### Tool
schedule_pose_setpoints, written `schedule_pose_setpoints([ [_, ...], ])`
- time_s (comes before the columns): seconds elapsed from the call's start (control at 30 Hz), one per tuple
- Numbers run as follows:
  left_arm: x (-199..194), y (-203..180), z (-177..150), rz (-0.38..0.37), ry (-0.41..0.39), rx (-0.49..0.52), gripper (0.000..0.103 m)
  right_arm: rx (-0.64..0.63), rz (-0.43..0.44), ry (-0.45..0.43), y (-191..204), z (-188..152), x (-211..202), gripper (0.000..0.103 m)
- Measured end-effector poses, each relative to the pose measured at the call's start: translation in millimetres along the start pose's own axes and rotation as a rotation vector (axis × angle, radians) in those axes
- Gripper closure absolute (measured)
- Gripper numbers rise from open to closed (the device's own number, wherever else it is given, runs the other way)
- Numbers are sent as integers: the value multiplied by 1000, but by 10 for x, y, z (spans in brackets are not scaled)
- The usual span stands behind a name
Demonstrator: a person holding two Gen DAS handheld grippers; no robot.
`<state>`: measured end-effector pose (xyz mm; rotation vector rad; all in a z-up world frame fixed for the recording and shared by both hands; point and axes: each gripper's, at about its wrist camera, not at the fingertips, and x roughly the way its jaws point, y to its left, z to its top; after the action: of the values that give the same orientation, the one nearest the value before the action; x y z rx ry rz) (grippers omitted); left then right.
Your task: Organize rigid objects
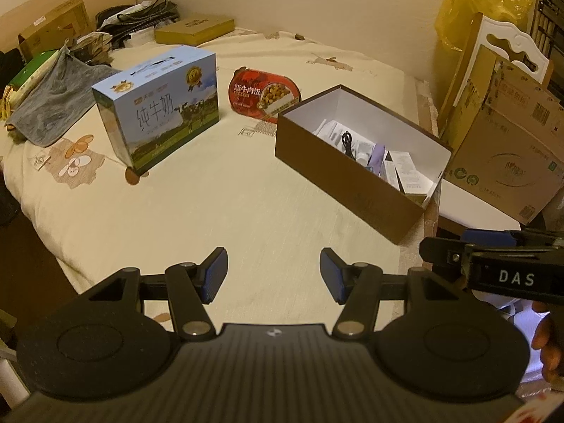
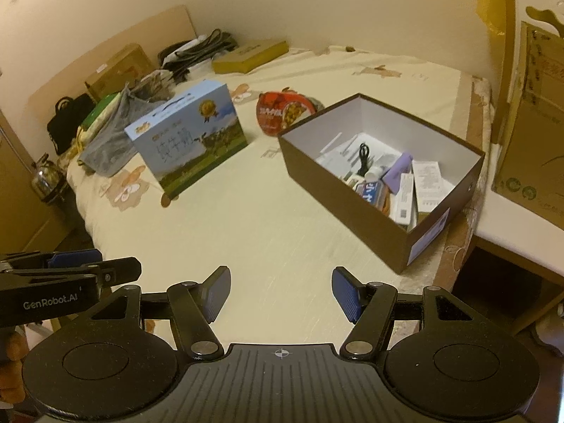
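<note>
At the near edge of the bed (image 1: 246, 204), the left gripper (image 1: 273, 273) and the right gripper (image 2: 281, 294) are hovering side by side, jaws released and grasping nothing. Bare sheet is lying ahead of both. Farther right, the brown box (image 1: 338, 176) is sitting open, holding small packets and a black cable (image 2: 363, 157). Farther left, the blue milk carton (image 1: 158, 105) is standing upright, well apart. Between them, farther back, the red food tray (image 1: 264, 93) is lying just behind the box. A grey cloth (image 1: 53, 102) is lying at far left.
</note>
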<state>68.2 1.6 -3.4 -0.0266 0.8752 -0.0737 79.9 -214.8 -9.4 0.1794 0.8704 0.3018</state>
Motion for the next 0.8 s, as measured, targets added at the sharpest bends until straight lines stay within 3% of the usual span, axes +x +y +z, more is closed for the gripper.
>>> schedule_pose_setpoints([
  [0.8, 9, 52, -174, 21, 31, -3, 49, -26, 20, 68, 114, -105, 140, 42],
])
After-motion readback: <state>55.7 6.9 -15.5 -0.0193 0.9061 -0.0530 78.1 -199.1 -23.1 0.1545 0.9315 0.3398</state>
